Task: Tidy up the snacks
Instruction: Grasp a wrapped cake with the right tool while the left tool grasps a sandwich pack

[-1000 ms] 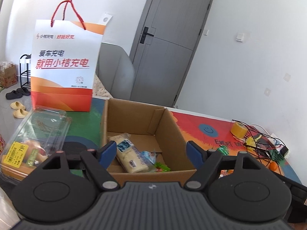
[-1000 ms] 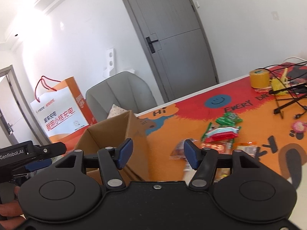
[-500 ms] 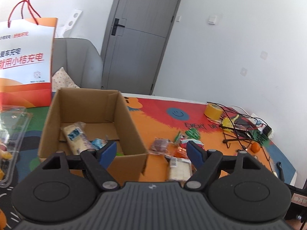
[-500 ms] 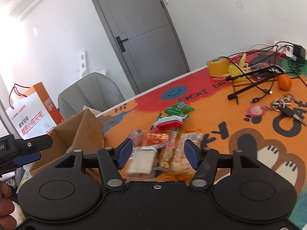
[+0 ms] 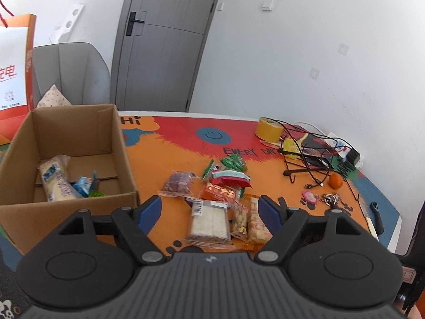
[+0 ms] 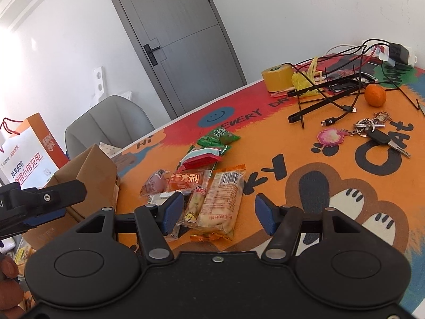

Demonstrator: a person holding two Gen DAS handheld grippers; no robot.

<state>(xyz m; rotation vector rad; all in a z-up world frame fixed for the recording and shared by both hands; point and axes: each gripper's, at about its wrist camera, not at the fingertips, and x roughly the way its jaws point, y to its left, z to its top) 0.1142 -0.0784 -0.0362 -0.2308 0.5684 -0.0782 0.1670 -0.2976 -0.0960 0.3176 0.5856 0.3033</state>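
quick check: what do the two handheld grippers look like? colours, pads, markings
Both are matte black plastic. Each left gripper and right gripper has two angled black fingers tipped with blue pads, silver pivot screws and two round disc housings. The left body is ribbed dark grey with a small logo; the right is smooth with one centre screw. No cables or sleeves visible.

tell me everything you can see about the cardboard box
The cardboard box is plain brown corrugated card, open at the top with its flaps folded down inside. It sits upright on the colourful mat, left of the loose snack pile. Inside lie a pale wrapped bar, a small blue packet and something green. An orange and white paper bag stands behind it. Neither gripper touches it.
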